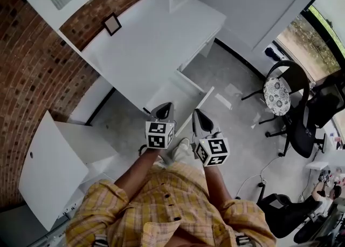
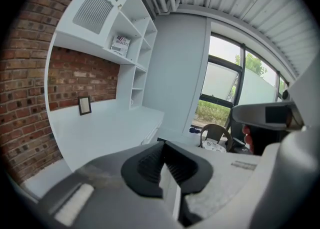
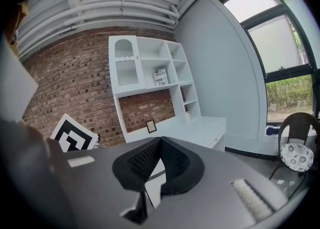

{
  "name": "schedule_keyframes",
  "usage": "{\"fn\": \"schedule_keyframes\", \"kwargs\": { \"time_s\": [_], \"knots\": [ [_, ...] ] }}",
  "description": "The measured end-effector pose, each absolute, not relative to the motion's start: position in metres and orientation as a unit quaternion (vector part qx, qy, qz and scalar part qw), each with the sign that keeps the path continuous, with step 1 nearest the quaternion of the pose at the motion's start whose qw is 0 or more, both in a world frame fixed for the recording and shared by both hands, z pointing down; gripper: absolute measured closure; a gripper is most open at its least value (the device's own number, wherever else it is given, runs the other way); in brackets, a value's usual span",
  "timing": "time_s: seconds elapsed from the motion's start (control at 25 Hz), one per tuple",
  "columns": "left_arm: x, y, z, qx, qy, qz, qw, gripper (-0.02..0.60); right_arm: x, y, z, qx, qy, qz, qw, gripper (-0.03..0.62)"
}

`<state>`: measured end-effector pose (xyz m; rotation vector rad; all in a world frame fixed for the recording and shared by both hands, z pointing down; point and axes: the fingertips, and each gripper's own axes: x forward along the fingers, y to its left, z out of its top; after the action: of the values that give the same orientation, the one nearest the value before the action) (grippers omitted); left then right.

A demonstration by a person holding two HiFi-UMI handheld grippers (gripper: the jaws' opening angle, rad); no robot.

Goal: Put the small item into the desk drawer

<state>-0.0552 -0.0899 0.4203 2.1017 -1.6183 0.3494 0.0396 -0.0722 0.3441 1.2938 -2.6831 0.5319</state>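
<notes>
Head view looks steeply down on two tools held side by side in front of the person's chest, over the floor just near of the open drawer. Its left hand-held gripper has the jaws pressed fully together with nothing between them. The right hand-held gripper is likewise closed and empty, pads meeting at the tips in its own view. No view shows the small item: neither tool carries it, and the drawer's inside is too small to tell whether it lies there. The drawer stands pulled out from under the white tabletop (a picture frame leans at its far left, by the brick wall) – presumably left open to receive the item. Closed, raised tools suggest a resting pose between steps – not a reach
</notes>
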Motion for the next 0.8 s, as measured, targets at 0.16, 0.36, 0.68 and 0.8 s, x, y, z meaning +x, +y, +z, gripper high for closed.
{"fn": "schedule_keyframes", "kwargs": {
  "time_s": [0.16,0.36,0.68,0.8],
  "knots": [
    [-0.056,-0.083,0.400,0.779,-0.581,0.122,0.202,0.577,0.033,-0.069,0.332,0.428,-0.887,0.165,0.055,0.595],
    [-0.064,-0.080,0.369,0.791,-0.578,0.100,0.175,0.577,0.024,-0.070,0.314,0.431,-0.890,0.142,0.049,0.595],
    [-0.070,-0.066,0.325,0.806,-0.572,0.068,0.133,0.577,0.019,-0.065,0.287,0.441,-0.890,0.114,0.033,0.595],
    [-0.072,-0.062,0.313,0.811,-0.570,0.057,0.119,0.577,0.019,-0.065,0.282,0.447,-0.888,0.109,0.027,0.595]
  ]
}}
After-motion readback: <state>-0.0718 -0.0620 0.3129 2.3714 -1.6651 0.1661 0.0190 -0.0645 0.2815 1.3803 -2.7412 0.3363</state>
